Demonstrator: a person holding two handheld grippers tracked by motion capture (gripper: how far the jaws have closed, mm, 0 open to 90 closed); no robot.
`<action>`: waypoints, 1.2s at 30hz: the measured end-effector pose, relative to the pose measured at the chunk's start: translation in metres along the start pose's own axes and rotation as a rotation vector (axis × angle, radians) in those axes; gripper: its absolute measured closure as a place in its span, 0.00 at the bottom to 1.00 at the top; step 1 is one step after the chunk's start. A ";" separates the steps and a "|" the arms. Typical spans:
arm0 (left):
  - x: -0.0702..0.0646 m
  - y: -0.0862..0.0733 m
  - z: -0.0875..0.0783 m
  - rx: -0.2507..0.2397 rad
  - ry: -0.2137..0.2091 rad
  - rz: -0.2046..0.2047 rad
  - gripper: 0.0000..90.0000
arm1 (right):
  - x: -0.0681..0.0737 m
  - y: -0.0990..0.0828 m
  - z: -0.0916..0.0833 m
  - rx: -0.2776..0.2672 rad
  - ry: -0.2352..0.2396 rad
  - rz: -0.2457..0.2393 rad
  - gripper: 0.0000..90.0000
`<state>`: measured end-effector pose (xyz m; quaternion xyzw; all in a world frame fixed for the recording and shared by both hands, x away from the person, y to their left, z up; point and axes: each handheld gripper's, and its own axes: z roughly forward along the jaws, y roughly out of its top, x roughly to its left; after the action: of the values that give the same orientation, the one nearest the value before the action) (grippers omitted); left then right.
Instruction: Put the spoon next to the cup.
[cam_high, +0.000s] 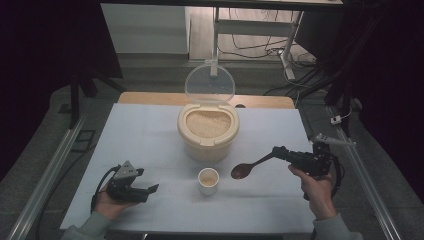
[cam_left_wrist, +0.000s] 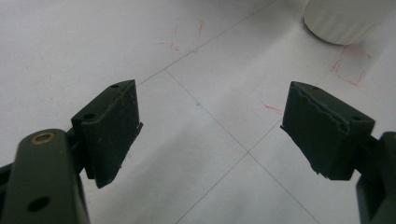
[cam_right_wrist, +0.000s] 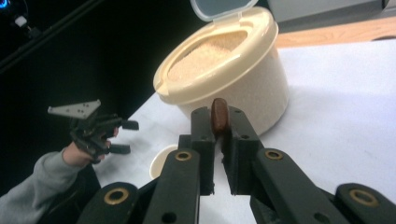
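A cream tub (cam_high: 208, 131) full of pale grain stands at the table's middle back, its clear lid (cam_high: 209, 83) flipped up. In front of it sits a small white cup (cam_high: 208, 180) holding some grain. My right gripper (cam_high: 278, 151) is shut on the handle of a brown wooden spoon (cam_high: 246, 169), whose bowl hangs just right of the cup, above the table. In the right gripper view the spoon handle (cam_right_wrist: 219, 115) is pinched between the jaws, with the tub (cam_right_wrist: 224, 70) beyond. My left gripper (cam_high: 147, 182) rests at the front left, open and holding nothing, jaws (cam_left_wrist: 210, 126) wide apart over bare table.
The white tabletop (cam_high: 140, 135) has faint red marks and thin lines. A wooden strip (cam_high: 150, 98) runs along its far edge. Metal rails flank the table on both sides, and desk legs with cables stand on the floor behind.
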<state>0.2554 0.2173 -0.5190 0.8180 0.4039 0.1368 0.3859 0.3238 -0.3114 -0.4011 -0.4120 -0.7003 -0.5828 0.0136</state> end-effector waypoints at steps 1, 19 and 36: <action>0.000 0.000 0.000 0.001 0.000 -0.001 0.21 | -0.001 0.000 0.000 0.013 0.001 -0.004 0.93; 0.000 0.000 0.001 0.003 -0.001 0.000 0.21 | 0.002 -0.004 0.037 0.316 0.119 -0.040 0.93; 0.000 0.000 0.001 0.007 -0.001 0.007 0.21 | 0.005 -0.015 0.093 0.518 0.176 -0.046 0.92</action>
<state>0.2558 0.2169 -0.5199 0.8208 0.4014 0.1361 0.3829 0.3544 -0.2315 -0.4404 -0.3263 -0.8314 -0.4181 0.1659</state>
